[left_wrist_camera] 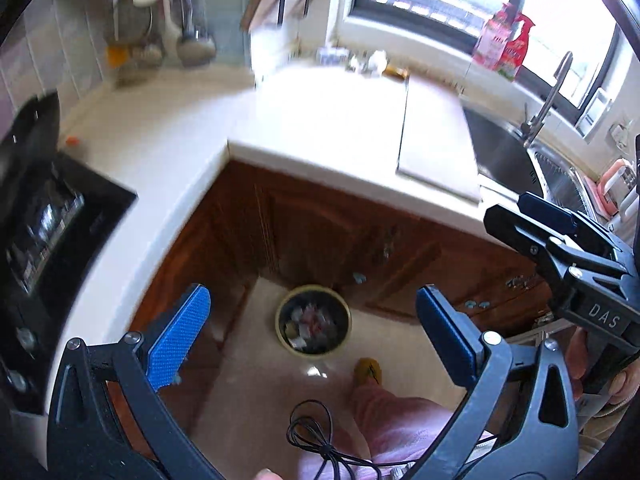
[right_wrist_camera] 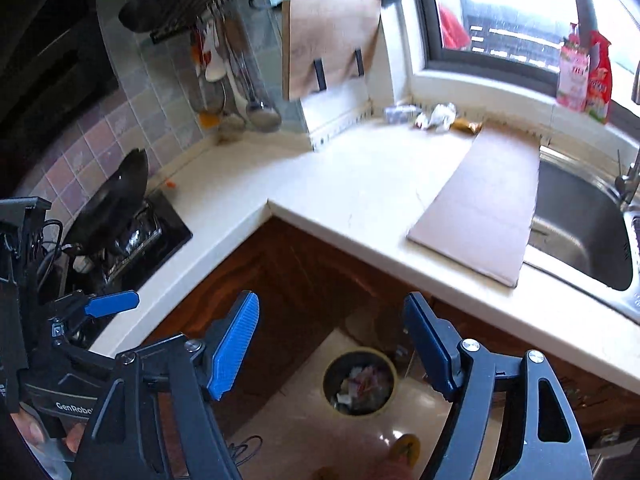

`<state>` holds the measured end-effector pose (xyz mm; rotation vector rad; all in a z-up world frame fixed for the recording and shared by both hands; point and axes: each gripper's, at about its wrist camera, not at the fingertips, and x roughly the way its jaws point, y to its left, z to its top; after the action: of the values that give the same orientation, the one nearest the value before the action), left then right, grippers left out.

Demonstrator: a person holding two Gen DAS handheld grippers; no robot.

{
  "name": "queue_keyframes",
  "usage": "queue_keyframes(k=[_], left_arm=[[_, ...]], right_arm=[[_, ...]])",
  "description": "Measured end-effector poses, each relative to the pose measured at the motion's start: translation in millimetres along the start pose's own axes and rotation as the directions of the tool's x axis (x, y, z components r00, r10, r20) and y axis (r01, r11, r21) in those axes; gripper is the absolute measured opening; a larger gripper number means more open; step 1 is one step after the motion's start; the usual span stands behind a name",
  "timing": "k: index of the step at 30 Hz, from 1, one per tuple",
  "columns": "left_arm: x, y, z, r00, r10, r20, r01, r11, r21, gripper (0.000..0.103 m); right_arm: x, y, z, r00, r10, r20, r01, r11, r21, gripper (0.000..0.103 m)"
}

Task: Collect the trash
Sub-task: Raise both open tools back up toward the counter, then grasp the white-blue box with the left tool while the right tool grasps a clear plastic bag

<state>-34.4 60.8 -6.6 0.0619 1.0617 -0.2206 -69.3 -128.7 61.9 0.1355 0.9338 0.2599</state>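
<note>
Right wrist view: the L-shaped white bench (right_wrist_camera: 360, 184) is running along a tiled wall and under a window (right_wrist_camera: 500, 12), with dark wood cabinets (right_wrist_camera: 304, 264) below and pale glossy floor (right_wrist_camera: 304, 420) at the inner corner. A flat cardboard sheet (right_wrist_camera: 480, 204) is lying on the bench with its long axis running from the back edge to the front edge, its right side touching the sink (right_wrist_camera: 580, 232). A wok (right_wrist_camera: 116, 188) is sitting on the black hob (right_wrist_camera: 160, 236) at the bench's left end.

Trash on bench: crumpled wrappers (right_wrist_camera: 436, 117) are lying in a row at the back edge below the window sill, the row's long axis running parallel to that edge; individual orientation too small to tell.

Round bin (right_wrist_camera: 360, 382) is standing upright on the floor in the cabinet corner, mouth facing up, paper scraps inside.

Right gripper (right_wrist_camera: 332, 350): fingers standing well apart, nothing between them, framing the bin far below.

Left wrist view: left gripper (left_wrist_camera: 312, 332) fingers also standing apart, empty, above the same bin (left_wrist_camera: 313, 322). Picture is blurring.
</note>
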Motion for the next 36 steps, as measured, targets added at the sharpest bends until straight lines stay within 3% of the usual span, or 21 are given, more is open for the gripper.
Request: queue_keyframes(k=[4,10,18,22,27,36], left_arm=[[-23.5,1.9,26.0,0.999,0.008,0.053,-0.009,1.000,0.023,0.099],[-48.1,8.2,72.4,0.995,0.009,0.096,-0.013,0.999,0.040,0.093],[-15.8,1.5,156.6,0.998,0.019,0.058,-0.025,0.995,0.101,0.088],[17.8,-17.0,207.0,0.995,0.074,0.067,-0.084,0.983,0.161,0.087],[82.8,-47.6,289.2,0.990,0.133,0.040,-0.138,0.968,0.210,0.075],[243.4,-116.0,448.1,0.967,0.254,-0.008,-0.243,0.935,0.258,0.070]], right_arm=[[-31.5,5.7,24.7,0.998,-0.026,0.062,0.026,1.000,0.007,0.084],[-53.7,-5.6,69.4,0.995,-0.030,0.100,0.023,0.998,0.065,0.085],[-30.4,-50.9,144.8,0.996,-0.051,0.076,0.042,0.992,0.116,0.085],[-0.3,-89.7,194.9,0.996,-0.051,0.067,0.041,0.989,0.139,0.085],[59.3,-154.0,279.7,0.998,-0.038,0.047,0.031,0.987,0.159,0.085],[219.0,-277.6,436.1,0.999,-0.020,-0.030,0.025,0.986,0.165,0.085]])
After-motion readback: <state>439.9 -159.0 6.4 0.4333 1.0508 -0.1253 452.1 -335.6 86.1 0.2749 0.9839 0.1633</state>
